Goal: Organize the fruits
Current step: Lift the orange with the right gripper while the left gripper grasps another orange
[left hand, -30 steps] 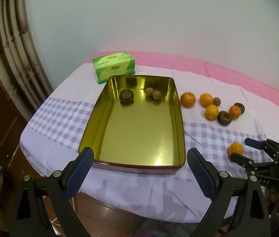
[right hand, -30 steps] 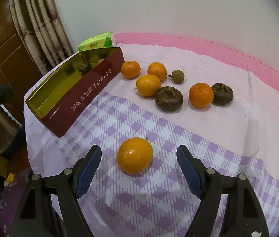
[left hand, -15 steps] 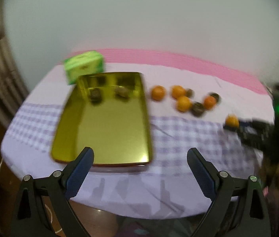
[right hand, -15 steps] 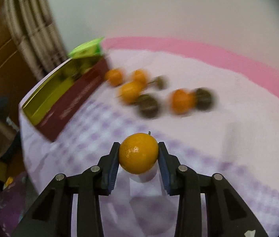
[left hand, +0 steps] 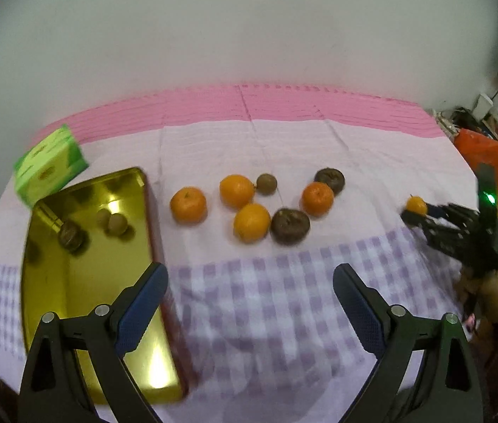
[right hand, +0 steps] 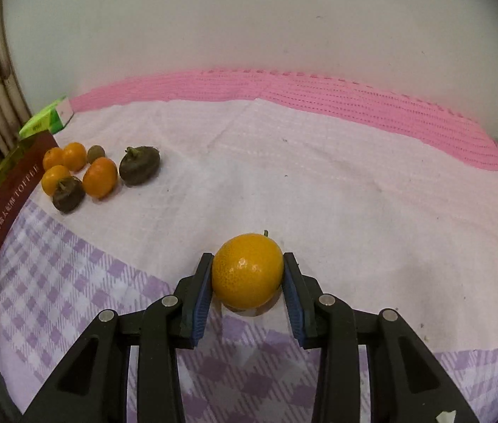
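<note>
My right gripper (right hand: 248, 278) is shut on a tangerine (right hand: 247, 270), held just above the checked cloth; it also shows at the right in the left wrist view (left hand: 415, 206). My left gripper (left hand: 249, 303) is open and empty above the cloth, beside the gold tin tray (left hand: 51, 282). The tray holds a dark mangosteen (left hand: 70, 235) and two small brown fruits (left hand: 116, 224). Several tangerines (left hand: 188, 204) and dark mangosteens (left hand: 290, 225) lie in a cluster on the cloth right of the tray, also in the right wrist view (right hand: 100, 177).
A green tissue box (left hand: 49, 164) stands behind the tray at the back left. The tray's red side wall (right hand: 9, 194) reads TOFFEE. A pink band of cloth (right hand: 319, 98) meets the white wall at the back. An orange bag (left hand: 489, 158) lies off the table's right end.
My right gripper closed on the tangerine and lifted it, swinging right away from the fruit cluster. My left gripper moved right, so the tray now sits at its left.
</note>
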`<action>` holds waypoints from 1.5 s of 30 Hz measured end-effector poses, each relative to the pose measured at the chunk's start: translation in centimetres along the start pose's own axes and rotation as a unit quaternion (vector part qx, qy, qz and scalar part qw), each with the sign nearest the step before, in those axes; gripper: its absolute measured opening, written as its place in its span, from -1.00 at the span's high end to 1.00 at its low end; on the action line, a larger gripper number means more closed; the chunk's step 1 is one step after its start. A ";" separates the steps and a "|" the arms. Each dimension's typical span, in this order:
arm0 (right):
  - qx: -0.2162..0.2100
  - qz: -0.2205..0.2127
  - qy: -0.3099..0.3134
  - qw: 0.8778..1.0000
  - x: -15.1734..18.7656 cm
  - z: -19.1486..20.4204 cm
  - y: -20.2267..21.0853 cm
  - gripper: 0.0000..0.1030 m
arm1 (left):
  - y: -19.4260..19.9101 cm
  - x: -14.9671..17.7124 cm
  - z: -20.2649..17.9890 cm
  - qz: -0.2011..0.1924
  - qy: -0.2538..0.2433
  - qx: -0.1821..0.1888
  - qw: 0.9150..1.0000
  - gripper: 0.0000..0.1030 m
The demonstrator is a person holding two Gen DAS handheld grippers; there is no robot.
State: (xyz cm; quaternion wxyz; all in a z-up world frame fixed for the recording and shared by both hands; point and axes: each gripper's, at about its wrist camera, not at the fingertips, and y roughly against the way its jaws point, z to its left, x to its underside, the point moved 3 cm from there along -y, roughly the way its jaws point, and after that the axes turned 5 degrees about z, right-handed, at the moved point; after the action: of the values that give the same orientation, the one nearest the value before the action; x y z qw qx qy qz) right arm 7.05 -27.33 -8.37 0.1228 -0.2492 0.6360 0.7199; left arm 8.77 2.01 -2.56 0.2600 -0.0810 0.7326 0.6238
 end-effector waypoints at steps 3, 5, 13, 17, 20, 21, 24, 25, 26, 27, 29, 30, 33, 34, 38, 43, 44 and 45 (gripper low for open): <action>-0.012 -0.001 -0.003 1.000 0.1 -0.4 0.1 0.33 | -1.9 -1.6 0.0 0.017 0.003 0.010 1.000 -0.80; -0.021 -0.002 -0.008 1.000 0.1 -0.5 0.1 0.33 | -2.8 -2.3 -0.4 0.028 0.001 0.020 0.999 -0.80; -0.041 -0.004 -0.020 0.999 0.0 -0.6 -0.1 0.32 | -6.4 -3.6 -1.5 0.048 0.007 0.023 0.999 -0.79; -0.044 -0.004 -0.021 0.999 0.0 -0.7 -0.2 0.31 | -8.1 -4.1 -0.5 0.069 0.018 0.032 0.997 -0.71; -0.048 -0.004 -0.024 0.999 0.0 -0.8 -0.2 0.30 | -8.9 -4.7 -0.2 0.072 0.017 0.040 0.996 -0.70; -0.049 -0.004 -0.024 0.999 0.0 -0.9 -0.2 0.30 | -9.2 -4.8 -0.1 0.074 0.015 0.039 0.996 -0.70; -0.050 -0.003 -0.024 0.998 -0.1 -1.0 -0.3 0.30 | -9.9 -5.1 0.1 0.081 0.017 0.044 0.996 -0.60; -0.050 -0.004 -0.024 0.998 -0.1 -1.0 -0.3 0.30 | -10.2 -5.1 0.4 0.086 0.022 0.051 0.995 -0.49; -0.050 -0.004 -0.025 0.998 -0.1 -0.9 -0.3 0.30 | -10.4 -5.0 0.6 0.088 0.029 0.063 0.994 -0.47; -0.050 -0.003 -0.025 0.998 -0.1 -1.0 -0.3 0.30 | -10.6 -5.0 1.0 0.088 0.043 0.082 0.992 -0.40; -0.050 -0.004 -0.025 0.998 -0.1 -0.9 -0.3 0.30 | -10.6 -5.0 1.8 0.085 0.064 0.101 0.989 -0.35; -0.051 -0.003 -0.025 0.998 -0.1 -0.9 -0.3 0.30 | -10.7 -5.0 2.0 0.083 0.073 0.108 0.988 -0.34; -0.051 -0.003 -0.024 0.998 -0.2 -0.8 -0.4 0.30 | -11.1 -4.9 2.6 0.079 0.093 0.127 0.984 -0.34; -0.051 -0.003 -0.024 0.998 -0.2 -0.8 -0.4 0.29 | -11.2 -4.9 2.7 0.078 0.096 0.131 0.984 -0.34; -0.051 -0.003 -0.025 0.998 -0.2 -0.9 -0.4 0.29 | -11.6 -4.5 2.4 0.083 0.102 0.148 0.980 -0.34; -0.050 -0.002 -0.021 0.999 -0.2 -0.7 -0.3 0.24 | -10.4 -3.4 2.3 0.060 0.115 0.145 0.981 -0.11; -0.050 -0.002 -0.020 0.999 -0.2 -0.7 -0.3 0.23 | -10.2 -3.4 2.4 0.056 0.119 0.146 0.980 -0.07; -0.049 -0.001 -0.020 0.999 -0.2 -0.7 -0.3 0.23 | -10.0 -3.2 2.5 0.050 0.126 0.144 0.980 0.01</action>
State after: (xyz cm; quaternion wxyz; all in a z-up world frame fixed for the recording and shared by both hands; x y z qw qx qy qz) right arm 7.51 -27.93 -8.60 0.1237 -0.2418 0.5968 0.7551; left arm 16.64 1.67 -9.92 0.1427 -0.0840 0.8450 0.5085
